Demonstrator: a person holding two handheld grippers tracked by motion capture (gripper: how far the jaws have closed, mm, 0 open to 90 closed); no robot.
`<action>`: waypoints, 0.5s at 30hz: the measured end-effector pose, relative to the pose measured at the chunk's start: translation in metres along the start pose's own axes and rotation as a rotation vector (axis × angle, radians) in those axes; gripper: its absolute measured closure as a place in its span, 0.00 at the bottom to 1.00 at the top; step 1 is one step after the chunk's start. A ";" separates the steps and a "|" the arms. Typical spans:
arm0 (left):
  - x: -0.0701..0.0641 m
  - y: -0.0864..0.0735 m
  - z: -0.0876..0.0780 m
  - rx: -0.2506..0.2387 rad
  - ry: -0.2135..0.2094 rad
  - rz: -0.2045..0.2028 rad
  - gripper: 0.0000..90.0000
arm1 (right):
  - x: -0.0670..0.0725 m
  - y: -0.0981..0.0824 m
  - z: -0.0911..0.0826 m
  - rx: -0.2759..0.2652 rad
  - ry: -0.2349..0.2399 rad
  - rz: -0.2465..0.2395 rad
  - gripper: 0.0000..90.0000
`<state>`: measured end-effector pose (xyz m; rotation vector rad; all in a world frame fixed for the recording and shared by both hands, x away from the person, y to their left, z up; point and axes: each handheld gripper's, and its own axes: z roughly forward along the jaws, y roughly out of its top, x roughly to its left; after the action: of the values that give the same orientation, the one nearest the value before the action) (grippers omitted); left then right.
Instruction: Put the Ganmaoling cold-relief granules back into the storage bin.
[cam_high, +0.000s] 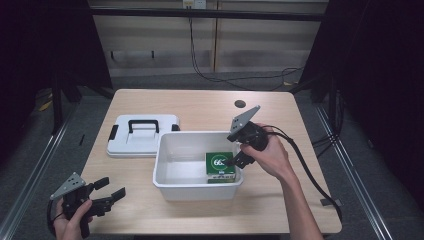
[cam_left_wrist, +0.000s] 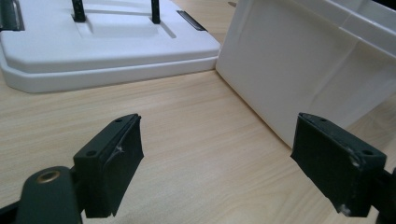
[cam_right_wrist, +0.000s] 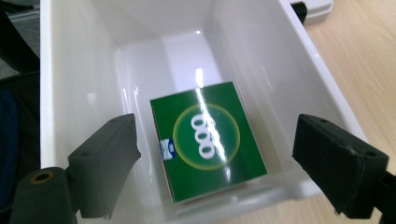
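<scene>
A green box (cam_high: 219, 166) (cam_right_wrist: 208, 140) with white rings printed on it lies flat on the floor of a white plastic bin (cam_high: 172, 175) (cam_right_wrist: 72, 84) at its right end. My right gripper (cam_high: 235, 159) (cam_right_wrist: 215, 168) hangs open over that end of the bin, jaws spread wider than the box, nothing held. My left gripper (cam_high: 111, 189) (cam_left_wrist: 217, 163) stays open low over the table's front left, empty, pointing at the bin's wall (cam_left_wrist: 299, 70). The bin's white lid (cam_high: 142, 135) (cam_left_wrist: 102, 51) with black handle and clips lies flat left of the bin.
A dark round hole (cam_high: 240, 104) marks the tabletop behind the bin. The right gripper's cable (cam_high: 305, 165) trails off the table's right side. Bare wood (cam_left_wrist: 187, 140) lies between my left gripper and the bin. Dark floor and rails surround the table.
</scene>
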<state>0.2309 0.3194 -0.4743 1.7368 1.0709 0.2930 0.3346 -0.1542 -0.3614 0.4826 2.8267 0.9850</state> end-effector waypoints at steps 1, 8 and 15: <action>0.000 0.000 0.000 0.000 0.000 0.000 0.18 | 0.001 -0.002 -0.002 0.004 -0.005 0.000 0.16; 0.000 0.000 0.000 0.001 -0.003 0.006 0.18 | 0.004 -0.022 -0.020 -0.081 -0.042 0.029 0.17; -0.001 0.000 0.000 0.001 -0.005 0.001 0.18 | 0.006 -0.048 -0.033 -0.157 -0.101 0.090 0.20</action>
<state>0.2303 0.3182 -0.4742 1.7380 1.0666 0.2894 0.3092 -0.2069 -0.3649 0.6262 2.6336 1.1534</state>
